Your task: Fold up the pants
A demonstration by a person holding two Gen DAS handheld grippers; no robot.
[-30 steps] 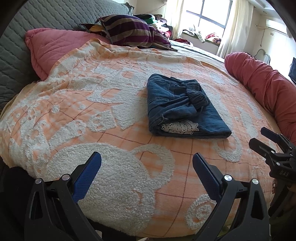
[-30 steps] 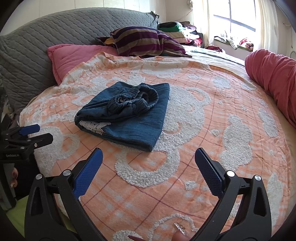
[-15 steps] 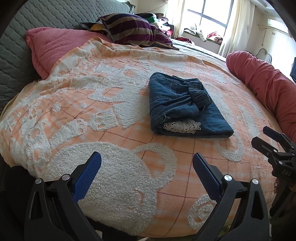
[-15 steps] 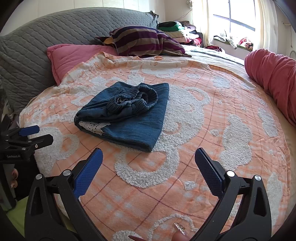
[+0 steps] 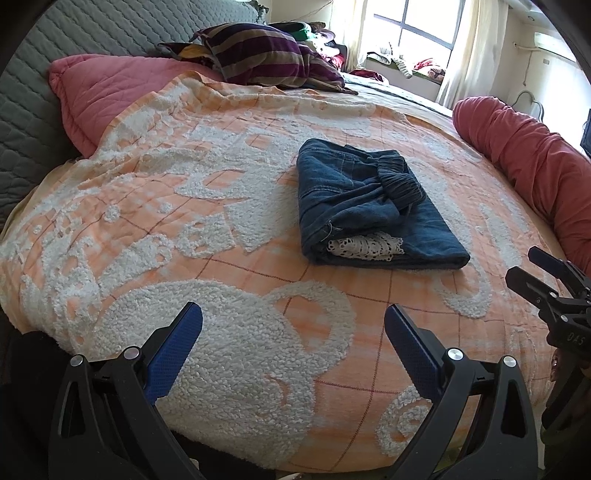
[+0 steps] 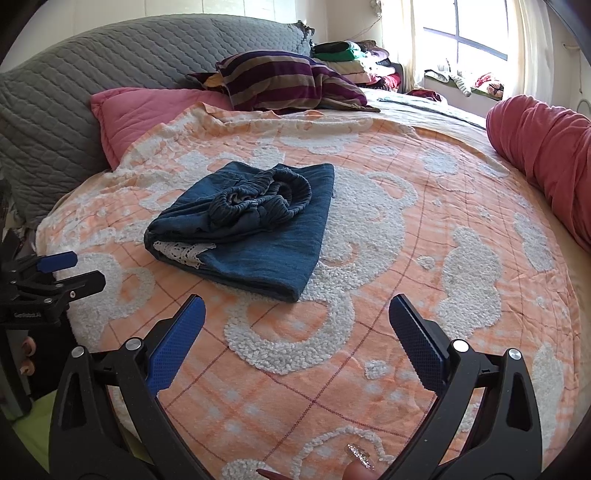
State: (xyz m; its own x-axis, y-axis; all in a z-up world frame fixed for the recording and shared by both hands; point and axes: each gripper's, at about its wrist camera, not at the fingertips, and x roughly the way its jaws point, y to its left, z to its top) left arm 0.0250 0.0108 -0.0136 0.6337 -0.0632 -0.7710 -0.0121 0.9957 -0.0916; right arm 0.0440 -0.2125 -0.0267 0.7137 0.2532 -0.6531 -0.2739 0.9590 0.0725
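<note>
The blue denim pants [image 5: 365, 206] lie folded in a compact stack on the orange and white bedspread [image 5: 192, 206], elastic waistband bunched on top and white lace trim showing at the near edge. They also show in the right wrist view [image 6: 255, 229]. My left gripper [image 5: 293, 328] is open and empty, held back over the bed's near edge, well short of the pants. My right gripper [image 6: 297, 321] is open and empty, also short of the pants. Each gripper shows at the edge of the other's view: the right gripper [image 5: 539, 273] and the left gripper [image 6: 70, 269].
A pink pillow [image 5: 107, 96] and a striped pillow [image 5: 258, 55] lie by the grey quilted headboard [image 6: 92, 85]. A long red bolster [image 5: 535, 147] runs along the right side. A window [image 6: 469, 33] with piled clothes is at the back.
Both grippers have stayed open and nearly still. The left wrist view has drifted slightly, so the pants sit a little lower and to the right in it.
</note>
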